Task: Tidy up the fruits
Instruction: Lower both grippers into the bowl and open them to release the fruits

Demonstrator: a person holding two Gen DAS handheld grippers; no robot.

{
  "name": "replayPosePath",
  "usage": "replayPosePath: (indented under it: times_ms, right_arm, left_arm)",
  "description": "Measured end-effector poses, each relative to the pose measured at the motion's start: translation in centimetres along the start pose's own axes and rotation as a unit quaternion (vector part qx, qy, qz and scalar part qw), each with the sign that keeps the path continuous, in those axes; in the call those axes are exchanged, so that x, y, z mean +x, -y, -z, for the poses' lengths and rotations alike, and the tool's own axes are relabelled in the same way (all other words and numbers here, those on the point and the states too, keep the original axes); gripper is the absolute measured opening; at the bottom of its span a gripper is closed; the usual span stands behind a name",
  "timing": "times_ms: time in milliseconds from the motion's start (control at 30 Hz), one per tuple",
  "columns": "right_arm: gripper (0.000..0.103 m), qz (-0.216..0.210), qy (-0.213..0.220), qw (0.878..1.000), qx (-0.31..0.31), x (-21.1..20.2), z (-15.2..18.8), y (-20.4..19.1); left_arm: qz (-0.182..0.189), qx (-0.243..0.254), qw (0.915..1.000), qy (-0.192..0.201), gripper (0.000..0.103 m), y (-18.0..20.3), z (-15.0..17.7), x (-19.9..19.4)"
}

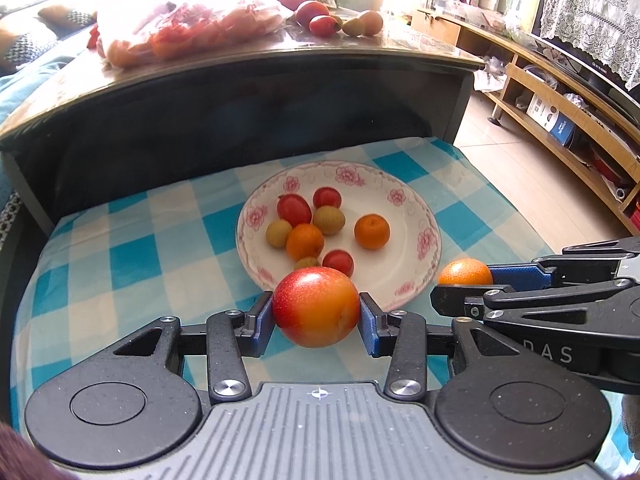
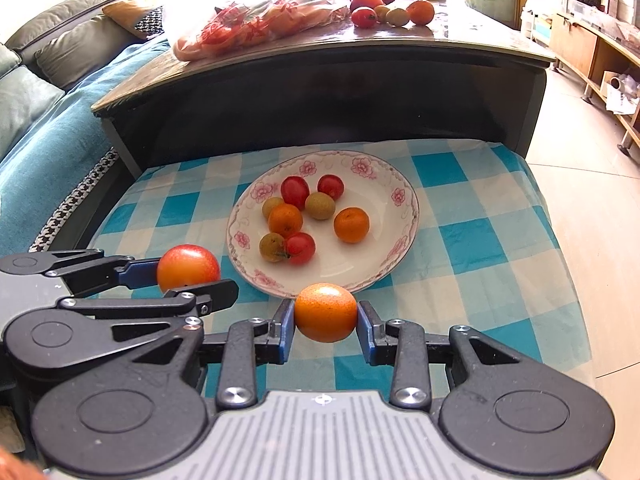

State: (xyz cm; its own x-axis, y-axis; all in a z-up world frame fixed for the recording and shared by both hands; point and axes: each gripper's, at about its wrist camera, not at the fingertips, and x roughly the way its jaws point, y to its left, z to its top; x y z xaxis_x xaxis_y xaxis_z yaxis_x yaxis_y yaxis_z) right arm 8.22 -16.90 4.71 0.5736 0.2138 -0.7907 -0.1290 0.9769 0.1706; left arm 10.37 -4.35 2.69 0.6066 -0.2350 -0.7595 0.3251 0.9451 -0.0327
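Note:
A white plate with a pink flower rim (image 1: pixel 404 200) (image 2: pixel 384 176) sits on a blue checked cloth and holds several small fruits: red ones, oranges and green-brown ones. My left gripper (image 1: pixel 316 308) is shut on a red-orange plum (image 1: pixel 316 306) just in front of the plate's near rim; it also shows in the right wrist view (image 2: pixel 188 266). My right gripper (image 2: pixel 325 314) is shut on an orange (image 2: pixel 325 312) at the plate's near edge; that orange shows in the left wrist view (image 1: pixel 465 273) to the right of the plate.
A dark coffee table (image 1: pixel 256 80) (image 2: pixel 320 76) rises behind the cloth, carrying a plastic bag of fruit (image 1: pixel 188 28) and loose fruits (image 2: pixel 392 10). A sofa (image 2: pixel 40 80) lies left, a wooden TV stand (image 1: pixel 560 92) right.

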Motion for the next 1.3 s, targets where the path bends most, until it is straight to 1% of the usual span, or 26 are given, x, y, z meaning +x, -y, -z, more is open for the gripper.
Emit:
replayPosePath:
  times_ms: [200, 400, 733, 867, 1167, 1300]
  right_arm:
    - [0.037, 0.001, 0.004, 1.000, 0.004, 1.1, -1.4, 0.8]
    - [0.037, 0.001, -0.002, 1.000, 0.006, 3.4, -2.5, 1.6]
    - [0.037, -0.011, -0.006, 1.000, 0.020, 6.4, -3.6, 2.7]
    - [0.037, -0.012, -0.005, 1.000, 0.020, 7.2, -3.7, 2.8]
    - [0.037, -0.013, -0.001, 1.000, 0.027, 7.8, -3.9, 3.3]
    - [0.037, -0.010, 0.005, 0.999, 0.032, 7.4, -4.0, 3.5]
  left_arm:
    - [-0.001, -0.002, 1.0000, -0.004, 0.050, -0.2, -1.3, 1.8]
    - [-0.009, -0.002, 0.9998, -0.015, 0.050, -0.5, -2.2, 4.1]
    - [-0.016, -0.001, 0.9996, -0.024, 0.050, -1.3, -2.9, 6.4]
    - [-0.023, 0.006, 0.9995, -0.023, 0.050, -1.3, -3.1, 6.7]
    - [-0.023, 0.008, 0.9995, -0.023, 0.051, -1.0, -3.4, 6.9]
    - [-0.025, 0.008, 0.9995, -0.017, 0.054, -1.2, -3.7, 6.3]
